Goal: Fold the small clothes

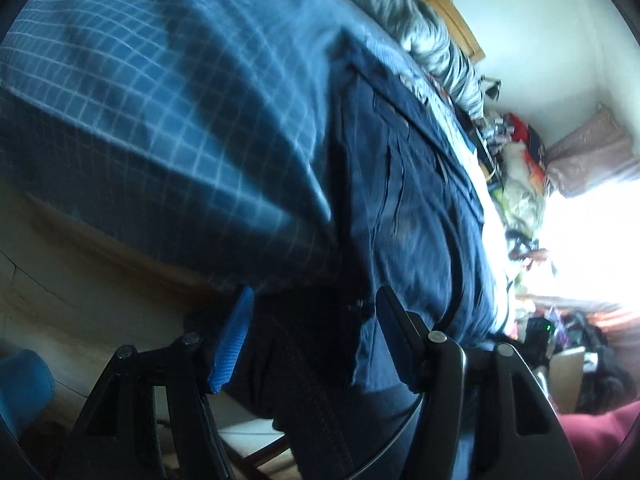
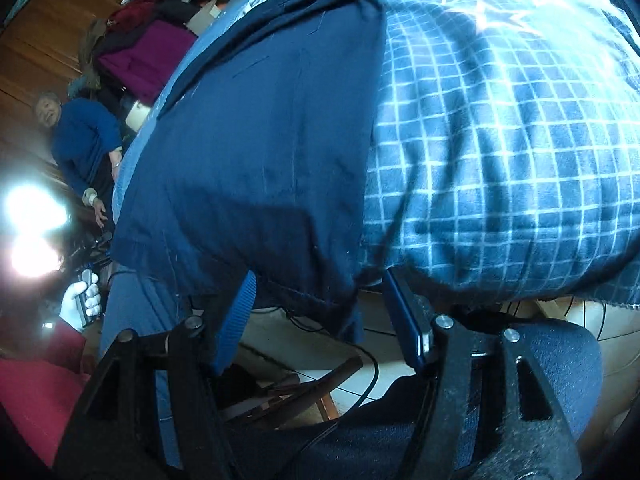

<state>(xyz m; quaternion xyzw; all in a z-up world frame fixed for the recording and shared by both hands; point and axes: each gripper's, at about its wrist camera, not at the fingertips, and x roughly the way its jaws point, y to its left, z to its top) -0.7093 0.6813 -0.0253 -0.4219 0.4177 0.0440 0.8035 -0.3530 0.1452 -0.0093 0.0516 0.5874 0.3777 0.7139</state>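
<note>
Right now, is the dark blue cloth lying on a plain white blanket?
No, the dark blue cloth lies on a blue blanket with a white grid pattern.

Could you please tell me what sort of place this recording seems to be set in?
Probably a lived-in bedroom: a blue grid-patterned blanket covers what seems a bed, a navy garment lies on it, and piled clothes crowd the far side.
</note>
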